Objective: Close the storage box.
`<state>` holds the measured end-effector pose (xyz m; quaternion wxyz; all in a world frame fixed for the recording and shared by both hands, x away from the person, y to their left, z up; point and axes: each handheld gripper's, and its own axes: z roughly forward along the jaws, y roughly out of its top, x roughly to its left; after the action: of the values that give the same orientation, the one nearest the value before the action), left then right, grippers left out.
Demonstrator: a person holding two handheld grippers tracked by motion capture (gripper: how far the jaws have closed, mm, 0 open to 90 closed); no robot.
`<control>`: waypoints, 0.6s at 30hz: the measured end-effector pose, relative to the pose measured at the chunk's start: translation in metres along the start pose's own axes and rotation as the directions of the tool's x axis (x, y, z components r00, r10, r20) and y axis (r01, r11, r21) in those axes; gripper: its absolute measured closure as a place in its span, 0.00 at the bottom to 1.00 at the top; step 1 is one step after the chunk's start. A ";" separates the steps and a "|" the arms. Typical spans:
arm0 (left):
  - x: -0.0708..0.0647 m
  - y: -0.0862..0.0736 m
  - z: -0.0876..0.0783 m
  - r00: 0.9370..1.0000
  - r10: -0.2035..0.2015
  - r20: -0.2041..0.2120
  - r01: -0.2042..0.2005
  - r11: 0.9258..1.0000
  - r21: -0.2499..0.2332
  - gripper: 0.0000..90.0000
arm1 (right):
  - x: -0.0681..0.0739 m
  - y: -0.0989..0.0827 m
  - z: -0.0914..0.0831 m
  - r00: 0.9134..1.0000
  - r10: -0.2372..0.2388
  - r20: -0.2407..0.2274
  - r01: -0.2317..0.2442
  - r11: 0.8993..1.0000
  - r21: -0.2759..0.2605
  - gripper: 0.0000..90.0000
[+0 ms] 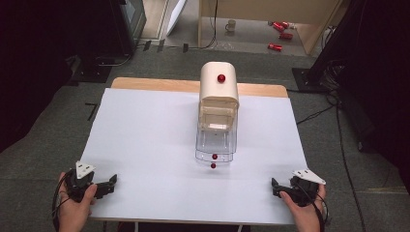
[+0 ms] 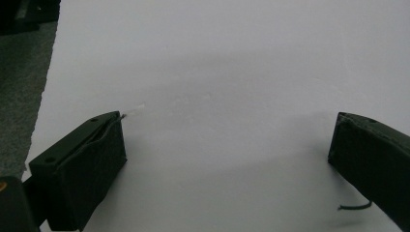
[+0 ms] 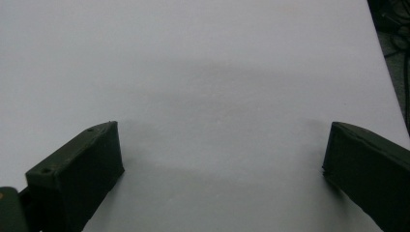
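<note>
A: Nearest the camera, the left gripper (image 1: 104, 186) sat at the lower left of the high view and the right gripper (image 1: 279, 188) at the lower right, both on the near edge of the table (image 1: 145, 125). Each had its jaws spread wide with nothing between them.

B: And the work itself?

A: I judged it not begun. The box (image 1: 218, 104), cream on top with a clear drawer (image 1: 215, 145) pulled out towards the camera, stood at upper centre, well apart from both grippers. A red knob (image 1: 221, 78) sat on its top, and a red bead (image 1: 212, 166) lay just in front of the drawer.

B: Anything unclear?

A: What was inside the drawer was hard to read through the clear plastic. Whether the other red dot (image 1: 214, 156) was a handle or a loose bead, I couldn't tell.
</note>
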<state>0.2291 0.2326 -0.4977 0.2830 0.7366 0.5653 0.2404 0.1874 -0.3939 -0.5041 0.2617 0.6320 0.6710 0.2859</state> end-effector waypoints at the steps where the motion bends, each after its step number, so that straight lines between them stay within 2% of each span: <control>1: 0.000 0.000 0.000 1.000 0.000 0.000 0.000 1.000 0.000 0.00 | 0.001 0.000 -0.001 1.000 0.006 0.009 -0.006 1.000 0.001 0.00; 3: 0.000 0.000 0.000 1.000 -0.001 0.000 0.001 1.000 -0.001 0.00 | 0.005 0.000 -0.002 1.000 0.017 0.024 -0.017 1.000 0.004 0.00; 5: 0.000 0.000 0.000 1.000 -0.001 0.000 0.001 1.000 -0.001 0.00 | 0.010 0.000 -0.004 1.000 0.013 0.007 -0.013 1.000 0.009 0.00; 6: 0.000 0.000 0.000 1.000 -0.001 0.001 0.001 1.000 -0.001 0.00 | 0.016 0.001 -0.005 1.000 0.015 -0.016 -0.014 1.000 0.007 0.00; 7: 0.000 0.000 0.000 1.000 -0.001 0.000 0.001 1.000 -0.002 0.00 | 0.016 0.001 -0.005 1.000 0.015 -0.016 -0.014 1.000 0.007 0.00; 8: 0.000 0.000 0.000 1.000 -0.001 0.001 0.001 1.000 -0.002 0.00 | 0.024 0.004 -0.008 0.999 0.001 -0.032 -0.001 1.000 -0.002 0.00; 10: 0.000 0.000 0.000 1.000 -0.001 0.001 0.001 1.000 -0.001 0.00 | 0.028 0.006 -0.009 0.999 -0.002 -0.038 0.002 1.000 -0.006 0.00; 14: 0.000 0.000 0.000 1.000 -0.001 0.001 0.001 1.000 -0.001 0.00 | 0.044 0.013 -0.017 0.998 -0.013 -0.065 0.010 0.999 -0.046 0.05; 18: 0.000 0.000 0.000 1.000 -0.001 0.001 0.001 1.000 -0.001 0.00 | 0.059 0.018 -0.024 0.996 -0.016 -0.086 0.012 0.998 -0.056 0.06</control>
<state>0.2291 0.2327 -0.4979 0.2838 0.7362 0.5653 0.2404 0.1786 -0.3356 -0.4738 0.2519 0.6068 0.6779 0.3298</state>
